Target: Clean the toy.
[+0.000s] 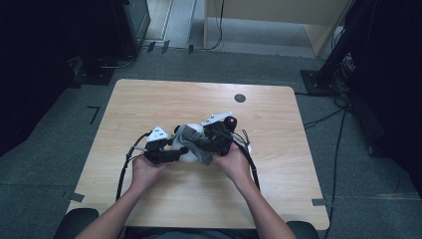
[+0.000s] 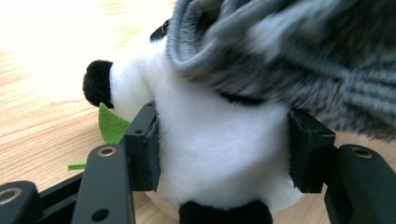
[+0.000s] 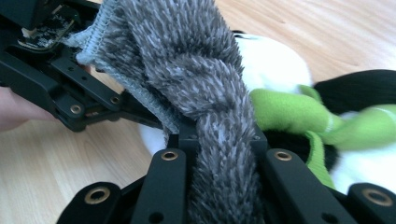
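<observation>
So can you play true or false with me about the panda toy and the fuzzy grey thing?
1. The left gripper squeezes the white plush panda between its jaws. True.
2. The right gripper holds the fuzzy grey cloth. True.
3. The panda lies on the floor. False: it is on the wooden table.
4. The cloth is red. False: it is grey.
5. The panda has green felt bits. True.

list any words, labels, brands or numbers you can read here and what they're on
None: no readable text anywhere.
The plush panda, the grey fuzzy scarf and the wooden table carry no print.
The left gripper and right gripper show only bare black parts and screws.
A small circuit board carries marks too small to read.
</observation>
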### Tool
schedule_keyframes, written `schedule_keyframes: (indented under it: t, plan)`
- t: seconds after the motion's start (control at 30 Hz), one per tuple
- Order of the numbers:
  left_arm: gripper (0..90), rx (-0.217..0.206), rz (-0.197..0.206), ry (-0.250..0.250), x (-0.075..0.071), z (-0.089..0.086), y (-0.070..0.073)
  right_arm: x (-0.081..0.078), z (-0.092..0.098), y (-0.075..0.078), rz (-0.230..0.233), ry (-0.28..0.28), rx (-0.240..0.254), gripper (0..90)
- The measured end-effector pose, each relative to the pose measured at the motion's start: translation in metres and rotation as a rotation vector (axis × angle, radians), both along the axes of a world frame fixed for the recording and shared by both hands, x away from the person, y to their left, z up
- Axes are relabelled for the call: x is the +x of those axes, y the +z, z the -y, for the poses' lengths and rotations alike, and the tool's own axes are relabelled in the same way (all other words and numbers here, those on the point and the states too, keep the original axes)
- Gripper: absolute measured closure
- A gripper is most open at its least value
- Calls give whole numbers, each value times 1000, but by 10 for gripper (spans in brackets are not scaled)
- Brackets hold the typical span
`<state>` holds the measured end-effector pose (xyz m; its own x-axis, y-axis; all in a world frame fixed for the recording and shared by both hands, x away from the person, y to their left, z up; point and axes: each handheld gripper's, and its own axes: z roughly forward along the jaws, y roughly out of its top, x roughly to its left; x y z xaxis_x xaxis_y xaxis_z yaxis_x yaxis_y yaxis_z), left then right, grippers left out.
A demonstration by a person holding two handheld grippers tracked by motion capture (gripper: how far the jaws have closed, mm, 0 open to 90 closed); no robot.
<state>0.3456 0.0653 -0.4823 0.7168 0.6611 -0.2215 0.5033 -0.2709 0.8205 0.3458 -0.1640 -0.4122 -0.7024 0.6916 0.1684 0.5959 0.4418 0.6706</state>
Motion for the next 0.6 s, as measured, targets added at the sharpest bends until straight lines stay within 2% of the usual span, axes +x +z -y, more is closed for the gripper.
schedule_keyframes:
  t: [0.17, 0.2, 0.23, 0.5, 0.6]
  plan:
    - [396, -2, -4, -4, 1, -1, 0, 0, 9, 5, 19, 5, -14, 778]
    - [396, 1, -2, -6, 1, -1, 0, -1, 13, 8, 23, -10, -35, 776]
    - [396, 1, -2, -6, 1, -1, 0, -1, 13, 8, 23, -10, -35, 776]
    - [394, -12, -7, -2, 2, -1, -1, 5, 50, 14, -1, -124, 25, 766]
    - [392, -13, -7, -2, 2, 0, -1, 7, 57, 14, -8, -125, 39, 764]
